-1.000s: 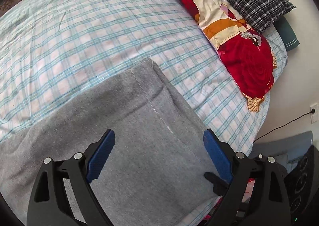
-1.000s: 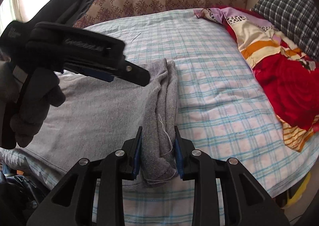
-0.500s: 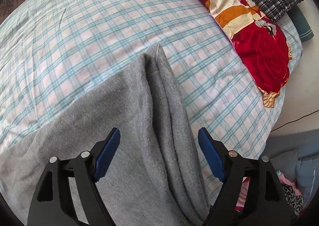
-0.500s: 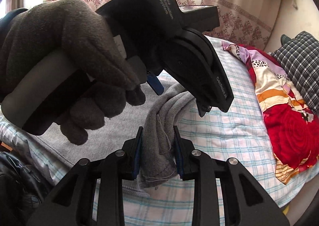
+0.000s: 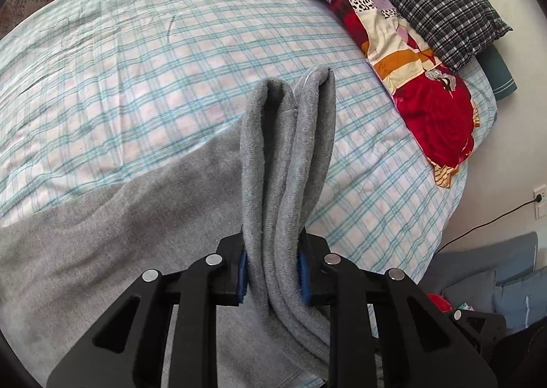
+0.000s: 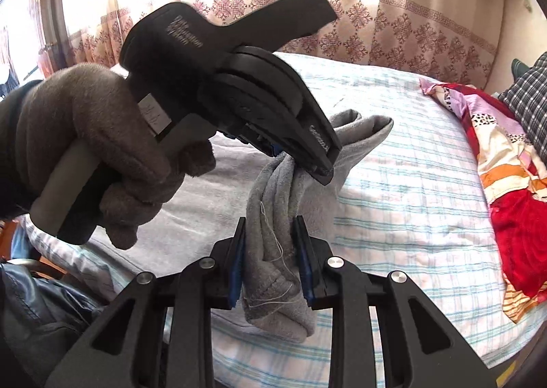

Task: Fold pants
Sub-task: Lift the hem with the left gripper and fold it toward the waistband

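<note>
1. Checked bedding in pale blue and pink covers the bed, which fills most of what we see; a patterned curtain hangs behind its far edge.
2. We see the grey pants spread flat over the near edge of the bed, with one bunched end lifted off the sheet toward the middle of the bed.
3. Along the bed's right edge lies a red, orange and purple quilt, and at the far right corner a black-and-white checked pillow rests against it.
4. We hold the left gripper in a gloved hand; its jaws are closing, and the blue pads already press on a thick doubled fold of the pants that stands up between them.
5. Our right gripper is clamped narrow on another bunch of the same pants, near a hem with loose white threads hanging from it.
6. In the right wrist view the left gripper's tips bite the cloth just above and beyond the right gripper's pads, so both grips sit close together on the lifted end.
</note>
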A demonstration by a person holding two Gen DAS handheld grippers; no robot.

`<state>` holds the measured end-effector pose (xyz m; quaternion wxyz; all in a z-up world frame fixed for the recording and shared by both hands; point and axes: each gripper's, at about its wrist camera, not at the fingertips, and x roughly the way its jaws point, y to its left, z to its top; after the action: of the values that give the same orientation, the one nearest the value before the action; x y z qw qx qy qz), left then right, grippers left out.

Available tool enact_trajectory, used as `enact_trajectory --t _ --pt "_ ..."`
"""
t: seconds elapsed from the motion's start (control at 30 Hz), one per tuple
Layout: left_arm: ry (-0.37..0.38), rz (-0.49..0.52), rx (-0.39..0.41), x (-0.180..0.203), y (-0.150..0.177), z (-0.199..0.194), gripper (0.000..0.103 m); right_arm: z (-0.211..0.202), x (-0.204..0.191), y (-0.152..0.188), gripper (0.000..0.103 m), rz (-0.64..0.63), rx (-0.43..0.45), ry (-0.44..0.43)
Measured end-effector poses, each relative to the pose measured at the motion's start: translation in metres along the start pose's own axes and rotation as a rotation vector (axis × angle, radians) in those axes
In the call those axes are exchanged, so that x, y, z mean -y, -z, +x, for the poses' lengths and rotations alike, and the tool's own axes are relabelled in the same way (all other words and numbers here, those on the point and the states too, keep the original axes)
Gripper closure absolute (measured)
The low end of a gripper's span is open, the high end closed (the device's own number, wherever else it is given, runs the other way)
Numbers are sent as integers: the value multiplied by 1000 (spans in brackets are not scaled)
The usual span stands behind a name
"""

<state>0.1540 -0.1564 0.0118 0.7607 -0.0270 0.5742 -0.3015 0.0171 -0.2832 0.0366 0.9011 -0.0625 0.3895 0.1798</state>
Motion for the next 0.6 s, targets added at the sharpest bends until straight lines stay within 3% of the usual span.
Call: enact_trajectory --t 0.13,0.23,0.3,0.37,0.6 --pt "30 -84 42 -39 21 -21 83 9 -14 -10 76 28 -22 -123" --pt "45 -140 68 -67 38 -32 84 9 -13 -17 65 94 -36 -270" --pt "42 -177 82 -87 50 -36 85 2 -8 -21 60 115 -18 -306" --pt "42 -220 89 -110 60 -39 85 -4 1 -21 60 138 -9 -299" --pt "56 -315 106 -161 91 -46 86 3 40 -4 60 276 -51 -146"
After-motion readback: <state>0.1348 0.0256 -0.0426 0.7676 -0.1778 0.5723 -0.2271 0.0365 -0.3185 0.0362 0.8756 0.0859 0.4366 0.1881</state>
